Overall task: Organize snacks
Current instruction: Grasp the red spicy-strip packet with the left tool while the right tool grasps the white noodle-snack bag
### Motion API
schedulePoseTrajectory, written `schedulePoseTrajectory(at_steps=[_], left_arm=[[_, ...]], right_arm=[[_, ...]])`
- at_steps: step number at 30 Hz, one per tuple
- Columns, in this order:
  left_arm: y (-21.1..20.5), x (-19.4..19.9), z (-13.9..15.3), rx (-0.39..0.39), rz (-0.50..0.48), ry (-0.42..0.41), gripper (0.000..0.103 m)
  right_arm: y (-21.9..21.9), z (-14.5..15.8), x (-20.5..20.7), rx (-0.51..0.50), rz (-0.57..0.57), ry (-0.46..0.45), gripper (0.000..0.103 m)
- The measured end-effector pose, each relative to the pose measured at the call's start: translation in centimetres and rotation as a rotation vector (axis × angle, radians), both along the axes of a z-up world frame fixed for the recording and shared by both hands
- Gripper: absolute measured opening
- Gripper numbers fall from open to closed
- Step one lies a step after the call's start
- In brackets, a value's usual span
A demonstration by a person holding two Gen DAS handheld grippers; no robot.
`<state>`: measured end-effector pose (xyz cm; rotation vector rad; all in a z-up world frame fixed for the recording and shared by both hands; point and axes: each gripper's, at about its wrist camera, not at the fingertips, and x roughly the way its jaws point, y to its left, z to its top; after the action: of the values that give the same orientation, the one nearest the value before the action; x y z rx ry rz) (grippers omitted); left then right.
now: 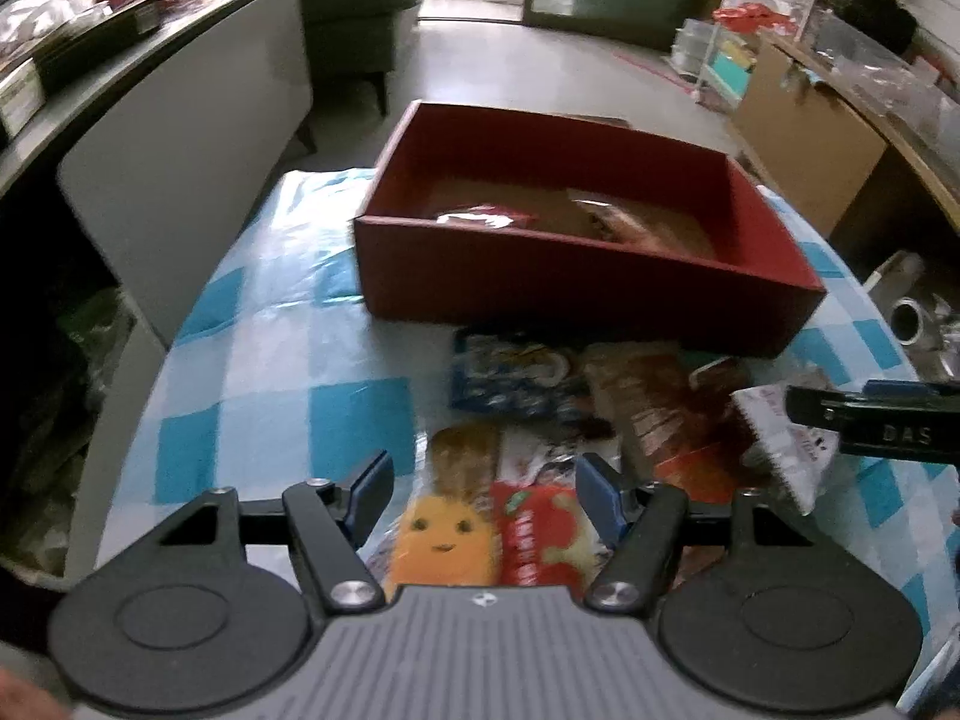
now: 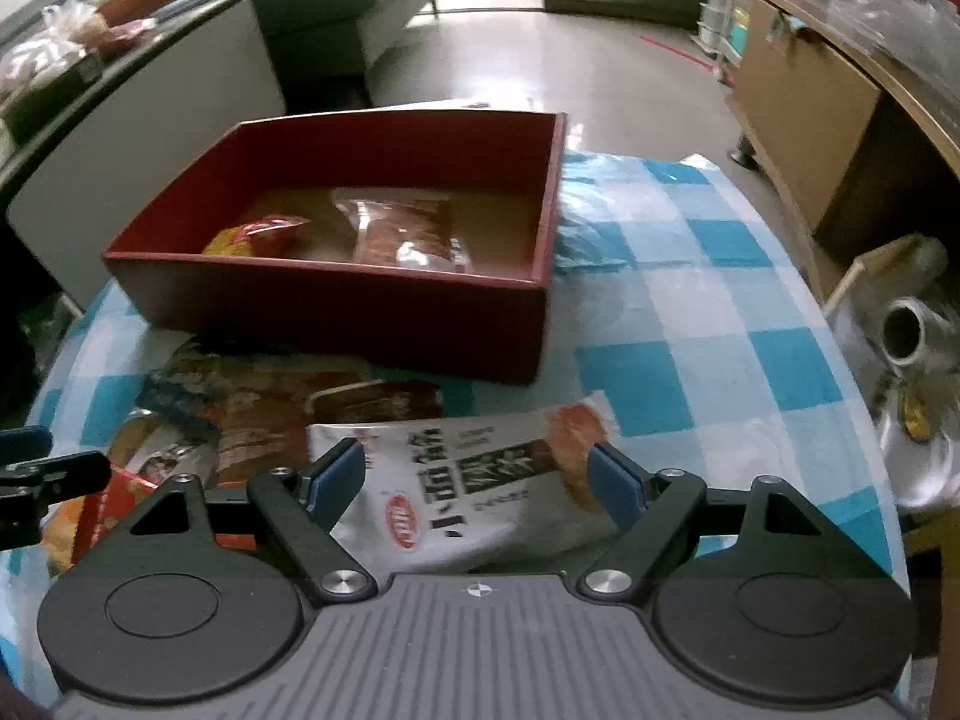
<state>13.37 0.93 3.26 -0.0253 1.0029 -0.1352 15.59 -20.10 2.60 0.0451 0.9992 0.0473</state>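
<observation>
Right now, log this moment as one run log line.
left gripper: open over orange-faced packet | right gripper: open around white packet | red box: two snacks inside

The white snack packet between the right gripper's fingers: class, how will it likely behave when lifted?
The white packet looks like glossy film, so it is probably slippery. It lies crumpled across other snacks, so it will likely flop and sag. It seems thin and light, and the open right gripper may crush its contents.
</observation>
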Motion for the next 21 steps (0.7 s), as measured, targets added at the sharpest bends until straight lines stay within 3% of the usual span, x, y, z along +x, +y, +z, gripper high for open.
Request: schedulePoseTrajectory(at_steps=[7,11,17,21], left_arm=[[-2.4,2.0,-1.1,0.005,-0.039,0.020,0.062],[-2.9,1.8,-2.1,-0.015,-0.078,0.093,0.062],[-3.3,-0.8,-2.3,0.003,-0.182,0.111,0.064],[-3.7,-3.0,-2.3,-0.055,-0.312,0.170,0.064]], right_arm=[[-0.4,-1.1,2.0,0.032,-0.005,0.035,0.088],[0.4,-1.5,2.5,0.001,0.030,0.056,0.088],[0.7,-1.3,-0.7,-0.041,0.124,0.112,0.087],[0.3,-1.9,-4.1,-0.074,0.184,0.194,0.085]])
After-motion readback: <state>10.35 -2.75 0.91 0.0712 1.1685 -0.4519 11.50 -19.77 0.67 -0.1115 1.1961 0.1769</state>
